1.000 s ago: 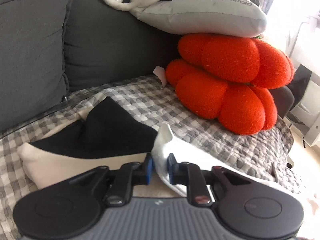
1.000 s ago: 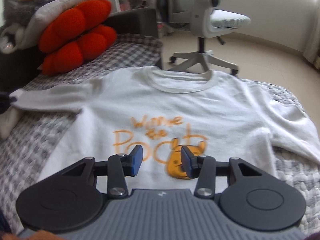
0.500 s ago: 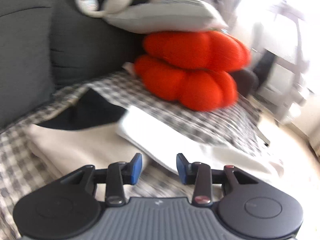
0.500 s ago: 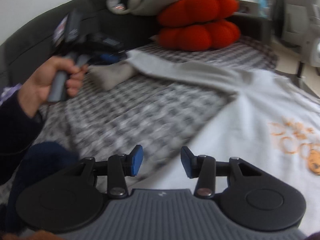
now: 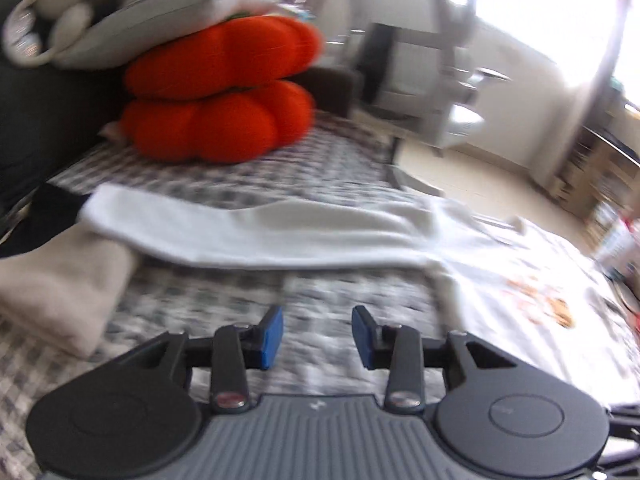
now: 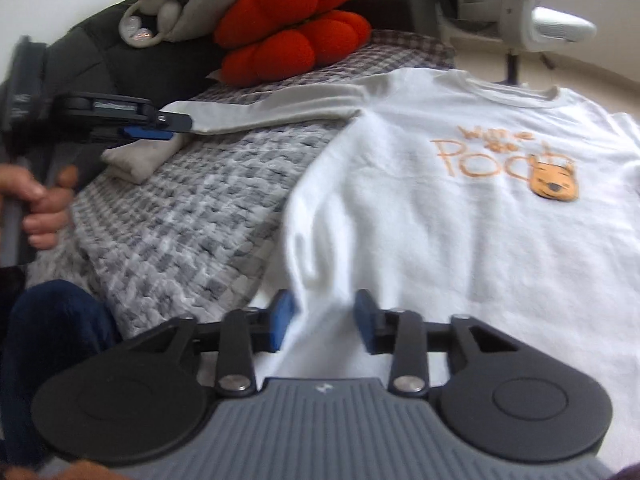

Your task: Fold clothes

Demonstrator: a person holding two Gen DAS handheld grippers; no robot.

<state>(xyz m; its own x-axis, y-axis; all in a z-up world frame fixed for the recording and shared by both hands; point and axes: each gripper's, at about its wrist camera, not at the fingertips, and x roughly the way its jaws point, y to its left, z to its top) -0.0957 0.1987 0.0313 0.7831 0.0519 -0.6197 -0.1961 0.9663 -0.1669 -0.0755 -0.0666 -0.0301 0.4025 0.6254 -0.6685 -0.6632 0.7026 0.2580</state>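
A white sweatshirt (image 6: 460,220) with an orange bear print lies flat on the checkered sofa cover (image 6: 192,216). One sleeve (image 5: 260,236) stretches out to the left, and its cuff rests on a folded cream and black pile (image 5: 60,288). My right gripper (image 6: 324,320) sits low at the sweatshirt's near left edge. Its jaws are closing with a fold of the white cloth between them, and the pads do not squeeze it. My left gripper (image 5: 317,336) is open over bare cover, short of the sleeve. In the right wrist view the left gripper (image 6: 176,126) points at the cuff.
Red lobed cushions (image 6: 292,36) under a grey pillow (image 5: 160,20) are stacked at the sofa's back corner. A hand (image 6: 44,204) and a dark blue trouser leg (image 6: 52,328) are at the left. An office chair (image 6: 552,20) stands on the floor beyond the sofa.
The left gripper let go of the sleeve cuff, opened and drew back and to the right. The right gripper swung from the chest print down to the sweatshirt's near left edge.
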